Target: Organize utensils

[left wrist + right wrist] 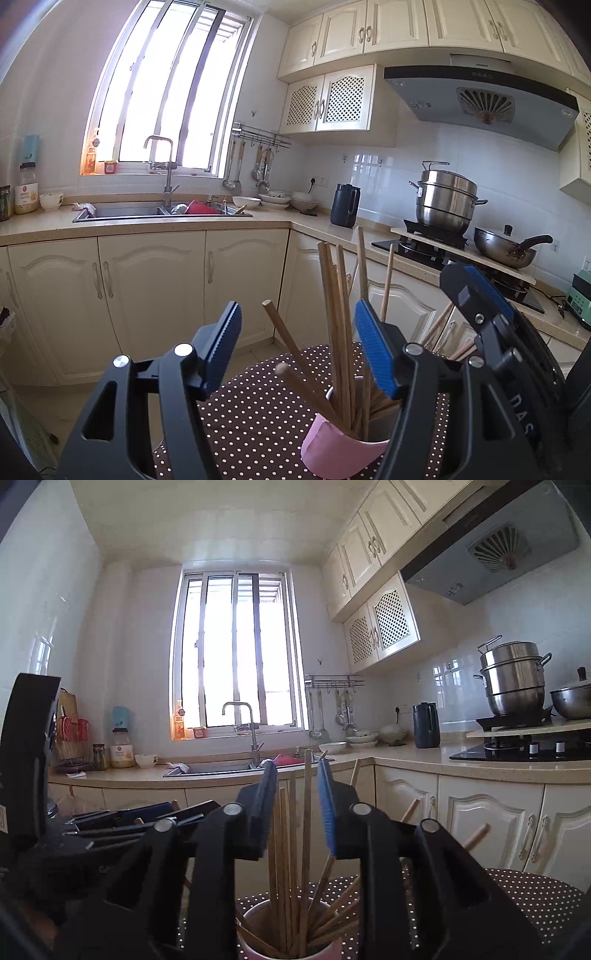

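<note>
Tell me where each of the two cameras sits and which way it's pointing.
Left wrist: sits on the left gripper, looking across the pink cup of chopsticks toward the sink; its own fingers show, plus the right gripper.
Right wrist: sits on the right gripper, facing the window; its fingers straddle the chopsticks, left gripper at left.
Shared: cup, chopsticks, polka-dot cloth, sink, stove.
</note>
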Motion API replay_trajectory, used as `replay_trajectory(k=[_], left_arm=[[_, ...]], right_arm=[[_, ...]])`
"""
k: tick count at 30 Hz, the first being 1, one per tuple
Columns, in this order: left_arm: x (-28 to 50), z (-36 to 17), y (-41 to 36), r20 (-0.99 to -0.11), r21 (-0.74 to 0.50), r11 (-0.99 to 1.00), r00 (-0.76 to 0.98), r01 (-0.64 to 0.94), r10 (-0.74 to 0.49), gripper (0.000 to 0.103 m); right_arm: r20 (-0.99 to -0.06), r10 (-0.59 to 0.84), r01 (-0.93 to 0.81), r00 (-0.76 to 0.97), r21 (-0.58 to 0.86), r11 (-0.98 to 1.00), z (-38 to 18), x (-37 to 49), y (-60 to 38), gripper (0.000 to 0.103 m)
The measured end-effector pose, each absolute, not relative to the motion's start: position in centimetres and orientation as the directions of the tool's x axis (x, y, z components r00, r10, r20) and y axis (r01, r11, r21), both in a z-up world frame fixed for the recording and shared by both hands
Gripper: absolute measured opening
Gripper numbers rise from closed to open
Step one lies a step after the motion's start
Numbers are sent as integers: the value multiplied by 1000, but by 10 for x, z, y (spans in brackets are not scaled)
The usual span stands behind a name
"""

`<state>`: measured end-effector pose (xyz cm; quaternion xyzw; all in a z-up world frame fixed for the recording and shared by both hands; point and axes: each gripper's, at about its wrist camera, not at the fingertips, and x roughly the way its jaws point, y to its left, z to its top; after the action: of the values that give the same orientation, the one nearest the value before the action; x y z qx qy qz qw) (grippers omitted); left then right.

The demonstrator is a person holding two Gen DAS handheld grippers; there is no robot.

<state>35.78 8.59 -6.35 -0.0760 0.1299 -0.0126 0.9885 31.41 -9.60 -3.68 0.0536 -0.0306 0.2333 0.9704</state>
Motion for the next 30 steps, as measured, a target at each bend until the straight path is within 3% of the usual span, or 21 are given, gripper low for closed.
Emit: replay_trajectory(k=[9,16,24,30], left_arm=[[290,-51,60,-218,-69,997,975,21,-36,71],[222,-36,45,-157,-25,999,987,24,-28,79],[143,-21,31,-79,55,998,997,14,-10,84],[102,-18,31,-76,50,999,997,22,-18,86]], right_arm=[[50,353,-356,934,69,932,-25,242,-129,62],[40,281,-282,959,41,959,-13,176,-146,76],[27,235,-236,972,51,970,-9,114,-155,85],[18,219,-220,976,72,973,-6,77,-156,91]])
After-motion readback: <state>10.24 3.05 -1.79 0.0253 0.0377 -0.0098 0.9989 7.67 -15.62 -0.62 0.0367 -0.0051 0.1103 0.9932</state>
